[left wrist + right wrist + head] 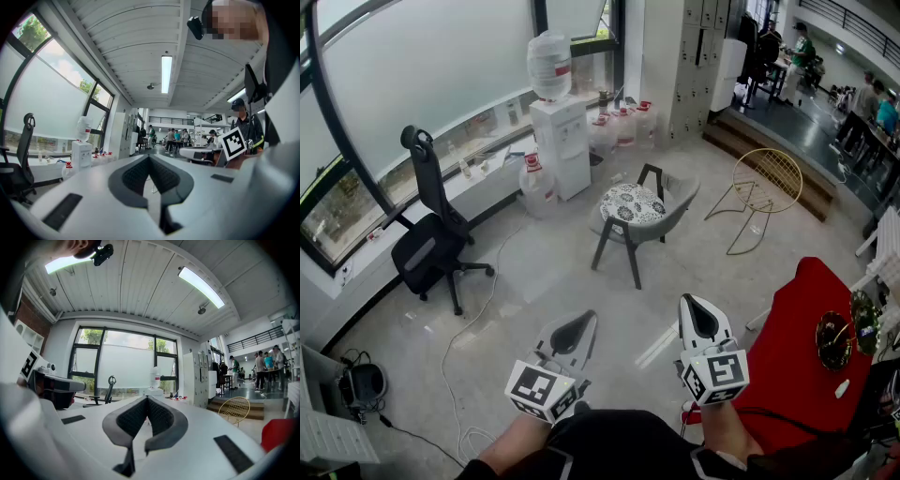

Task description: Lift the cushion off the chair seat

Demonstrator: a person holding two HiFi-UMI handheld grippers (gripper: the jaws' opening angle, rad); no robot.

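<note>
Both grippers are empty, each with its 2 jaws closed tip to tip. The left gripper and the right gripper point level, side by side, low in the head view and well apart from the chair.

The cushion lies flat on the seat of the grey shell chair. It is a round pad in a white cover with a dark floral print, and it fills most of the seat. It looks soft, light and floppy, so I judge it would sag if pinched at 1 point only. Taking the near rim at the seat front with 1 gripper and the far rim with the other should bring it up flat. The fabric looks easy to grip, and nothing about it seems fragile. Whether it is tied to the chair cannot be seen.

Behind the chair stand a water dispenser and spare water bottles. A black office chair is off to the left and a wire chair frame to the right. A red-covered table sits just beside the right gripper.
</note>
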